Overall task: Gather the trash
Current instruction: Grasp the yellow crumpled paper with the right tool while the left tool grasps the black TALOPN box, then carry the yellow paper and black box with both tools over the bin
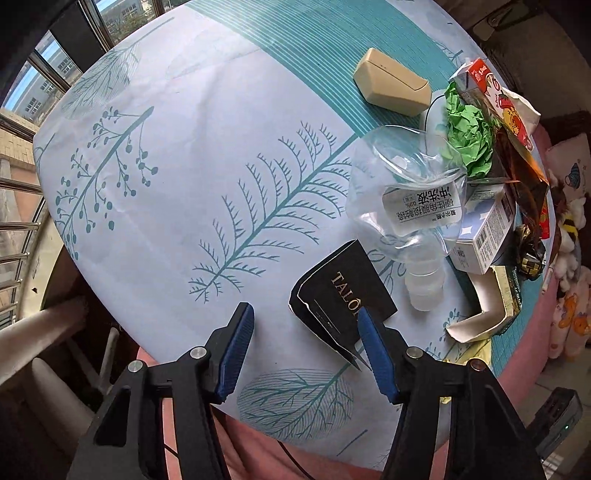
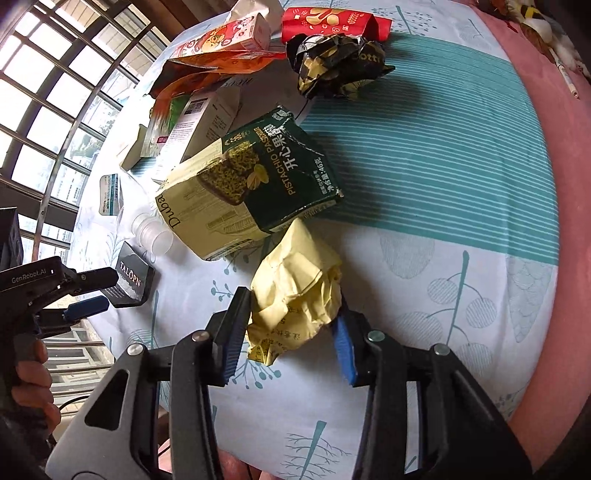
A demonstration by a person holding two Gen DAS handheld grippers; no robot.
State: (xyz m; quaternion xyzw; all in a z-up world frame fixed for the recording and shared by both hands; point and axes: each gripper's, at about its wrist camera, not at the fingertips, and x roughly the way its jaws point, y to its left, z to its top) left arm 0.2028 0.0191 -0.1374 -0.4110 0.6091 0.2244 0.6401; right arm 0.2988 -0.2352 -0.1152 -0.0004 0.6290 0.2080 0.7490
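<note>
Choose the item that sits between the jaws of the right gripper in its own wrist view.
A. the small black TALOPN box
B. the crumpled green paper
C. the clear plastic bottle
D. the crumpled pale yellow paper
D: in the right wrist view the crumpled pale yellow paper lies between the blue pads of the right gripper, just below the torn green-and-cream pistachio carton.

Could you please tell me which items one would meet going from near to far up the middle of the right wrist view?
Right gripper → crumpled yellow paper → pistachio box → crumpled black-and-gold wrapper → red packet.
</note>
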